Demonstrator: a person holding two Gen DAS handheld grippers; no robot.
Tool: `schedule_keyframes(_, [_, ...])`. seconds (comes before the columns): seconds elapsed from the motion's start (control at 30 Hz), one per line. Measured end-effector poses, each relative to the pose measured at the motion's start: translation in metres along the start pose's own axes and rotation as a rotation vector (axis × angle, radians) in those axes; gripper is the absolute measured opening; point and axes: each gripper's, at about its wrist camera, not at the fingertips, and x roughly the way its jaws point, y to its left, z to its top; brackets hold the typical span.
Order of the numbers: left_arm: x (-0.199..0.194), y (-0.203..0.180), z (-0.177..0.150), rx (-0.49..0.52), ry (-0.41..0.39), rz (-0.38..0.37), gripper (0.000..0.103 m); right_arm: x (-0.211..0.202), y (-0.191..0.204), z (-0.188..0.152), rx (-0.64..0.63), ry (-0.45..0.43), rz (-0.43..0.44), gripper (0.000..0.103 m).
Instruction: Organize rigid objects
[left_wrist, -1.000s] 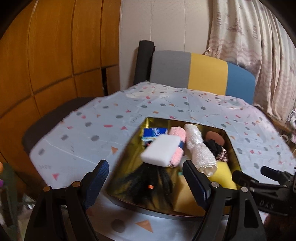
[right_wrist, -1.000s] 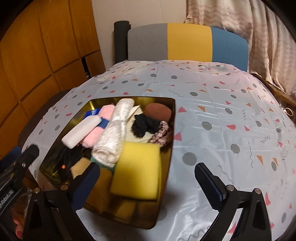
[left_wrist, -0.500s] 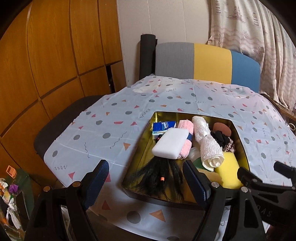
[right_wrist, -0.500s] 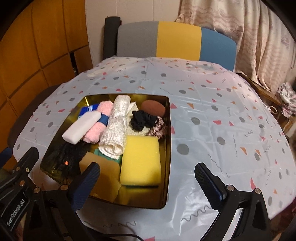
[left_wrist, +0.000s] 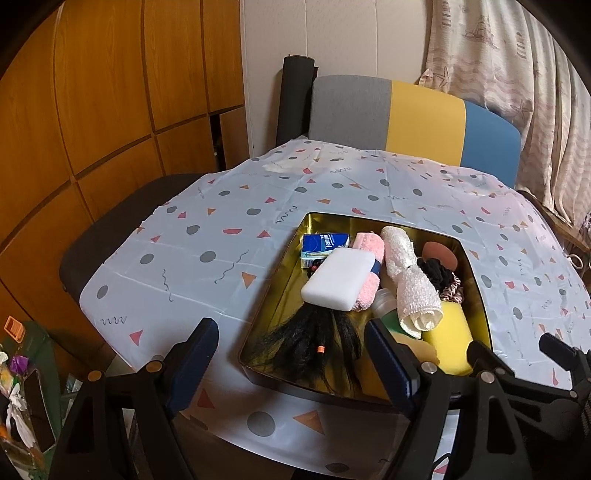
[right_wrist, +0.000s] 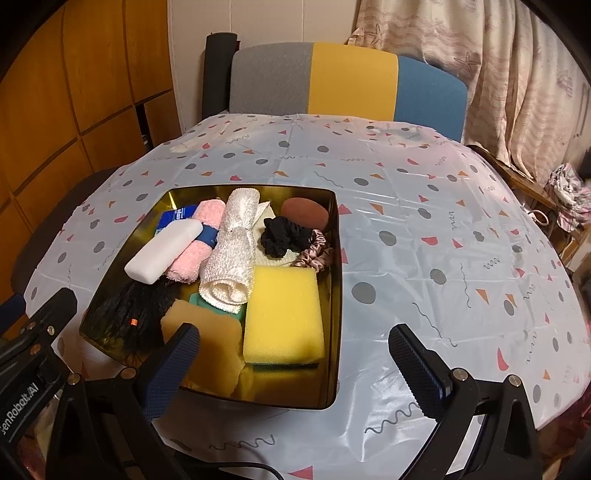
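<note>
left gripper (left_wrist: 291, 360) | right gripper (right_wrist: 295, 363) | both pulled back from tray (right_wrist: 334, 258)

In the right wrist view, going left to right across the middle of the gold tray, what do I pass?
White block → pink rolled towel → white rolled towel → black scrunchie → pink satin scrunchie, all inside the gold tray.
</note>
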Motion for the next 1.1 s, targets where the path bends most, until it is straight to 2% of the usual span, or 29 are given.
schedule_keyframes(0.43, [0.0015,-0.0026,-0.0021,0.031,-0.001,0.033,0.083,-0.0014,-0.0058,0.0032,0.015,-0.012,-0.010,0.103])
schedule_keyframes(1.1, [0.0028,-0.0033,-0.0028,0.050,0.003,0.043,0.082,0.0014,-0.0057,0.0020,0.017,0.003,0.002,0.103])
